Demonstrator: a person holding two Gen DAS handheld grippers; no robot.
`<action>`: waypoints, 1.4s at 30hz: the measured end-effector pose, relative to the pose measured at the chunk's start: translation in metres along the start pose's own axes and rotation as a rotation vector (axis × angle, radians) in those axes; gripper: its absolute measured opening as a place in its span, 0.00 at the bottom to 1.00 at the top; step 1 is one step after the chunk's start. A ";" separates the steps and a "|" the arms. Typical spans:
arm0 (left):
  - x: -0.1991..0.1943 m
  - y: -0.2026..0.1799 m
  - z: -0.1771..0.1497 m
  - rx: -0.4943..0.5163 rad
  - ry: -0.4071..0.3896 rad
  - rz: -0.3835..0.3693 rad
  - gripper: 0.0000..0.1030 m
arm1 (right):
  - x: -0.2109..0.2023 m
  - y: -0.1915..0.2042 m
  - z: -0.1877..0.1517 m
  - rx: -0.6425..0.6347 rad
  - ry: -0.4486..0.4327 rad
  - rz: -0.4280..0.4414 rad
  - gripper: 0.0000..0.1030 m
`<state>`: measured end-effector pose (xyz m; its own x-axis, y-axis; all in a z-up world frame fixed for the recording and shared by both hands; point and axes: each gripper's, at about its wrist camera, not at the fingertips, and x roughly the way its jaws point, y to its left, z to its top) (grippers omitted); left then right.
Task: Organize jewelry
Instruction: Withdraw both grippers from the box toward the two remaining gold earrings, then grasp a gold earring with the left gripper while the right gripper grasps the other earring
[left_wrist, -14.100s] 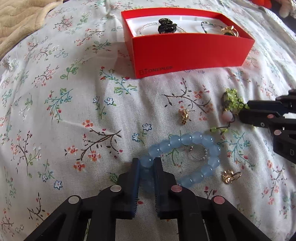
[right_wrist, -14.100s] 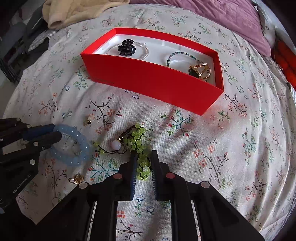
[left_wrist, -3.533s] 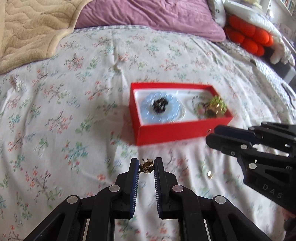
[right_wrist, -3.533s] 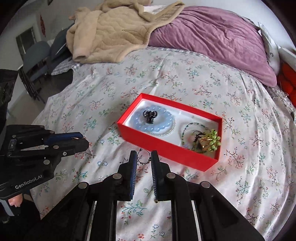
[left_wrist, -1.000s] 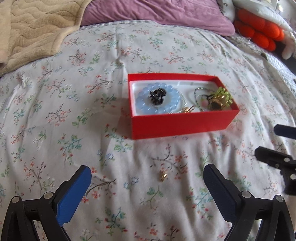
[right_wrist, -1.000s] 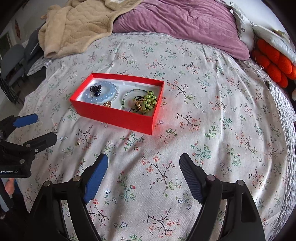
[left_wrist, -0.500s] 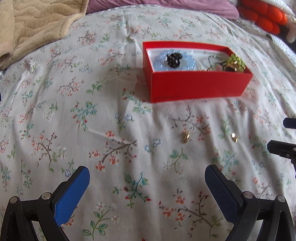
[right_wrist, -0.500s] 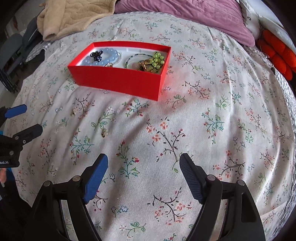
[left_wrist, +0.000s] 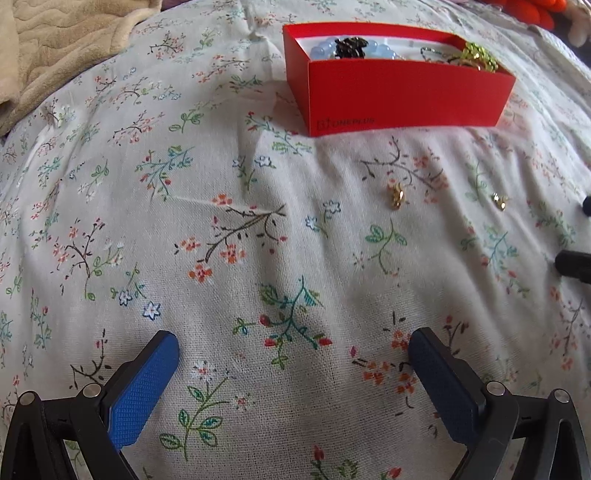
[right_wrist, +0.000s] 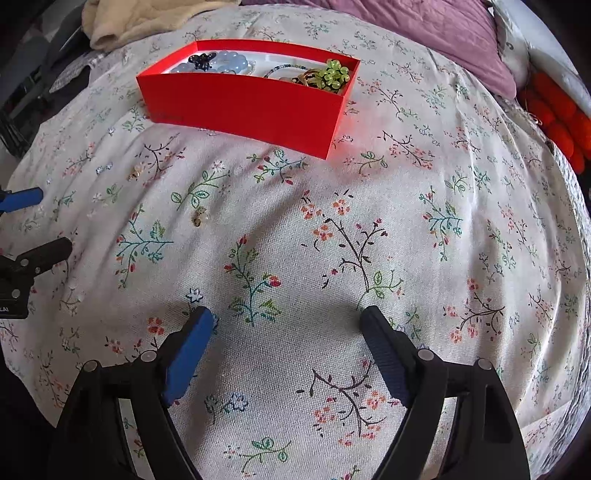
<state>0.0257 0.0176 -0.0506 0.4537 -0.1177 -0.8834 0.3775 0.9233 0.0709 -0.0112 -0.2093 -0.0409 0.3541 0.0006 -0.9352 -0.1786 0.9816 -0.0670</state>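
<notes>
Earrings, two small gold ones (left_wrist: 396, 195) (left_wrist: 499, 201), lie on the bed before my red box (left_wrist: 406, 92). Both tools spread, empty. Left tool (left_wrist: 293, 373) points toward the nearer-left piece; right tool (right_wrist: 286, 343) probably suits the other.

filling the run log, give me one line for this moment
left gripper open, empty | right gripper open, empty | two gold earrings loose on bedspread | red box holds other jewelry

A bedroom: floral bedspread (right_wrist: 369, 221), purple pillow (right_wrist: 443, 33), beige blanket (left_wrist: 55, 48).
</notes>
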 end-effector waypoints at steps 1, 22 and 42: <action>0.002 0.000 -0.001 0.004 -0.003 0.004 0.99 | 0.001 0.000 0.000 0.003 -0.002 -0.005 0.88; 0.014 -0.005 0.006 0.007 -0.075 -0.008 1.00 | 0.015 -0.006 0.007 0.007 -0.102 0.017 1.00; 0.011 -0.020 0.030 0.085 -0.121 -0.100 0.67 | 0.015 0.031 0.041 -0.196 -0.178 0.083 0.59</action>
<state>0.0471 -0.0134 -0.0476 0.5021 -0.2556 -0.8262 0.4902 0.8711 0.0284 0.0266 -0.1705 -0.0430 0.4829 0.1302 -0.8659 -0.3819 0.9212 -0.0745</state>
